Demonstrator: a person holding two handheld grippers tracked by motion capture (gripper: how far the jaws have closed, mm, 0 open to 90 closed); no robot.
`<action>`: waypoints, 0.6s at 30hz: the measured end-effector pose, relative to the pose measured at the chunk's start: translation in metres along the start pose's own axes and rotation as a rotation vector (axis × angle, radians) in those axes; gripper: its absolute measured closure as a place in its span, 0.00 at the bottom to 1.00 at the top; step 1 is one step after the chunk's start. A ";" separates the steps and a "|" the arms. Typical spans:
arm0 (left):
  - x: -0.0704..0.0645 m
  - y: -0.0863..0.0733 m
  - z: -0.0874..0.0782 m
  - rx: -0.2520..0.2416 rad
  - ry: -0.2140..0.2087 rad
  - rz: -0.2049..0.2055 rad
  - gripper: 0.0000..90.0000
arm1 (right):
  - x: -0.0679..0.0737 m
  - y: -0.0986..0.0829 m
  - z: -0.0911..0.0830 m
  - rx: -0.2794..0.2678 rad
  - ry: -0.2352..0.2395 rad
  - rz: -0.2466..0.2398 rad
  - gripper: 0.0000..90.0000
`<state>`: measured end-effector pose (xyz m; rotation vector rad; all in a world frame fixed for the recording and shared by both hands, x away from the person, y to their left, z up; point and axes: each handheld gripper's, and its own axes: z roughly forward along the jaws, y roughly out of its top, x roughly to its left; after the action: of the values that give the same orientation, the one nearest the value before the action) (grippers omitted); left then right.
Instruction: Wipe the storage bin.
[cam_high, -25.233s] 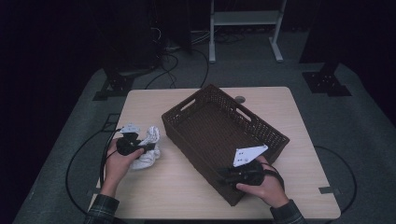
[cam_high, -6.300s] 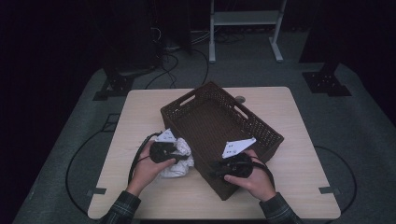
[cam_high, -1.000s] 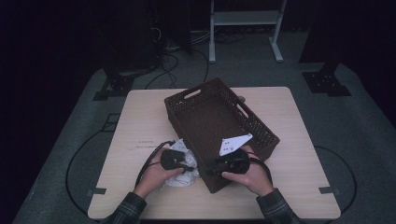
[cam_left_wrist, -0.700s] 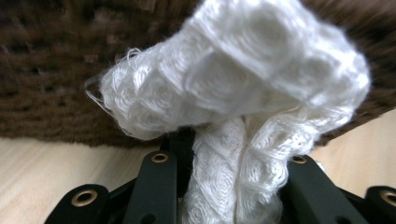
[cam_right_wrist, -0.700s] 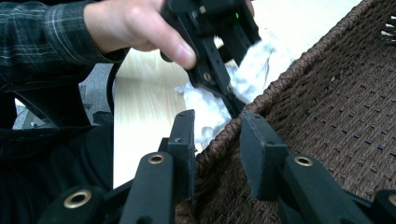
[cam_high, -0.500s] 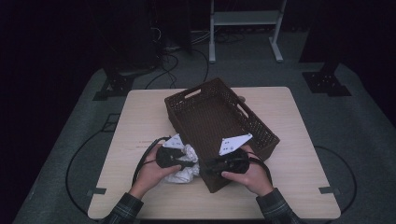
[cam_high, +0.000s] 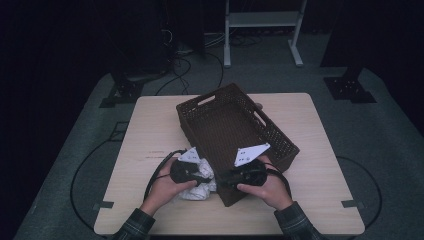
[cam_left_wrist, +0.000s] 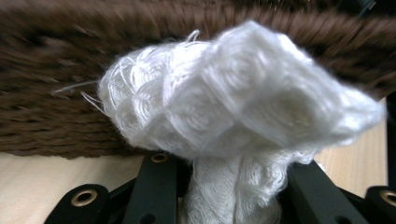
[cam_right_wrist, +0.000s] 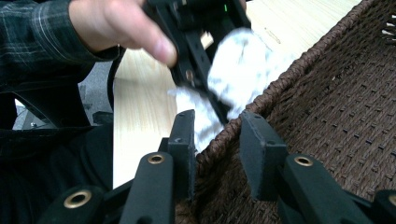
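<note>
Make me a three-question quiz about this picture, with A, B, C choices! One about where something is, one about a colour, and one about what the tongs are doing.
1. Where is the white cloth?
A. Inside the basket
B. Beside the basket's outer wall, above the table
C. On the floor

2. What colour is the woven basket?
A. Dark brown
B. Red
C. Yellow

3. What are the left tongs doing?
A. Hanging open with nothing
B. Gripping the basket
C. Shut on the white cloth

Answers:
1. B, since the high view shows the cloth against the basket's near-left wall.
2. A, as every view shows brown weave.
3. C, because the left gripper view shows cloth pinched between the jaws.
</note>
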<state>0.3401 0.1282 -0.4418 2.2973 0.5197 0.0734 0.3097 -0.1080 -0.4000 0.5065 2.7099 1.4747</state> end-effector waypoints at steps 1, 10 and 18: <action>0.000 -0.001 0.002 0.005 -0.004 -0.001 0.76 | 0.000 0.000 0.000 0.000 0.000 0.000 0.73; 0.000 -0.010 0.018 0.059 -0.017 -0.014 0.76 | 0.000 0.000 0.000 0.001 0.000 0.002 0.73; -0.005 -0.015 0.022 0.086 -0.015 -0.007 0.76 | 0.000 0.000 0.000 -0.001 -0.001 -0.002 0.73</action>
<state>0.3349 0.1208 -0.4673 2.3780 0.5328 0.0309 0.3097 -0.1081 -0.3999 0.5046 2.7077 1.4754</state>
